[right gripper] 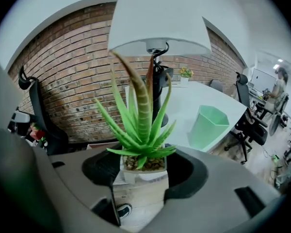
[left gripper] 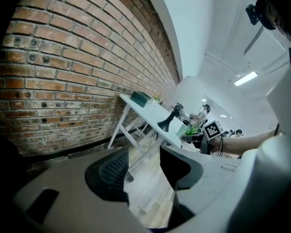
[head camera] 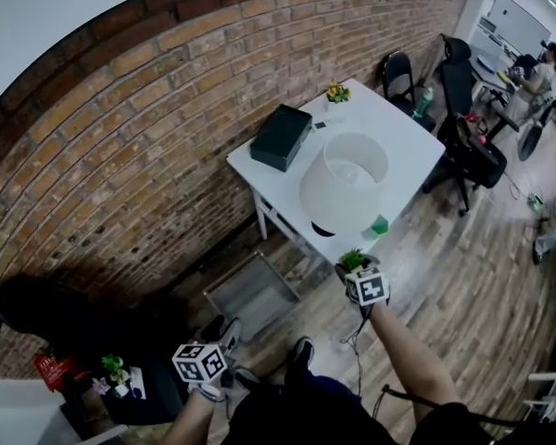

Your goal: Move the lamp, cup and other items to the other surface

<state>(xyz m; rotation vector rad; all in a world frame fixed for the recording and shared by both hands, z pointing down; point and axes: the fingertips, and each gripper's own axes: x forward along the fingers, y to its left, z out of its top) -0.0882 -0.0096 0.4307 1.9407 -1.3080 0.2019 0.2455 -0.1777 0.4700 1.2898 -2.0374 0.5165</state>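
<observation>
Since the right gripper (right gripper: 141, 173) has its fingers clamped on the white pot of the potted plant (right gripper: 137, 125), which is upright, that hand is taken. The plant hangs just off the near corner of the desk (head camera: 408, 146), with the lamp (head camera: 345, 182) and green cup (head camera: 379, 225) right behind it, farther in. Right forearm reaches forward, fingers angled down. Left gripper (left gripper: 144, 165) sits near the body, fingers apart, empty. Drop-off is probably the dark surface (head camera: 156, 399) at near left, but it's too dim to be sure.

One lamp (head camera: 345, 182), one green cup (head camera: 379, 225), one dark box (head camera: 281, 137), one white table (head camera: 403, 146) and three potted plants (head camera: 353, 260) (head camera: 337, 92) (head camera: 114, 367).
</observation>
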